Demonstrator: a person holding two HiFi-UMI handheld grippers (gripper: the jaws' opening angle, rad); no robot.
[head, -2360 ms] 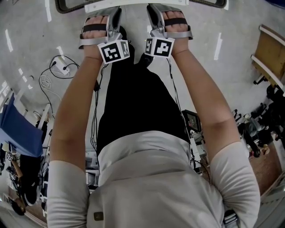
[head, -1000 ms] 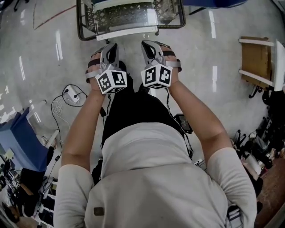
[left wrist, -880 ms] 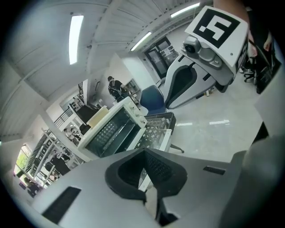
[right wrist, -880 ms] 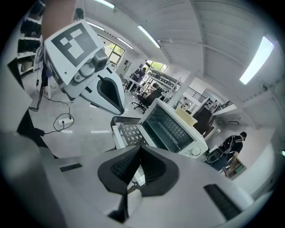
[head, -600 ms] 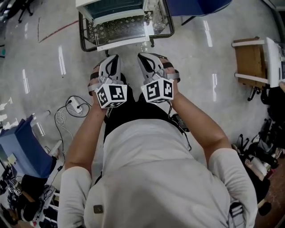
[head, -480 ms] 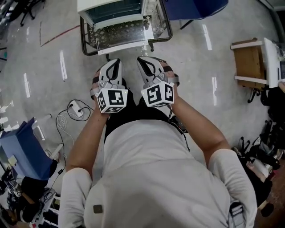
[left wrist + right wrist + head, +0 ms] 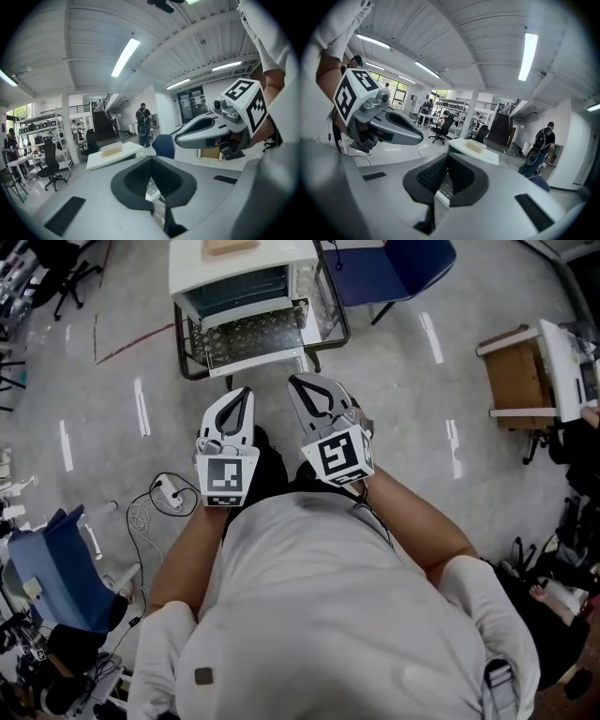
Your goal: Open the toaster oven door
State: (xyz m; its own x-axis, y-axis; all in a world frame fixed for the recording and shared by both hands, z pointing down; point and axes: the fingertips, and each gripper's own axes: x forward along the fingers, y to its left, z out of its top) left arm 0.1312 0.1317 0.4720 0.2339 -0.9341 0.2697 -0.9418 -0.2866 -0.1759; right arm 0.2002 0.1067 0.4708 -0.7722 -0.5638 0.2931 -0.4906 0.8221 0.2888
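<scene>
Holds the left gripper (image 7: pixel 241 393) and the right gripper (image 7: pixel 298 382) side by side, close to the body, tips pointing forward. Clenches both pairs of jaws on nothing, with pads pressed together in each gripper view. Faces the toaster oven (image 7: pixel 246 282), straight ahead of both sets of jaws, well apart from them and touched by neither. Finds it on a black-framed mesh stand (image 7: pixel 185 357), whose near edge lies closer to the tips than the oven itself. Meets its dark glass front turned toward the jaws; cannot tell whether the door sits fully shut. Notes a pale tan box (image 7: pixel 230 246) on the oven's top, beyond the jaws, and a blue chair (image 7: pixel 398 268) ahead and right of the right jaws.
</scene>
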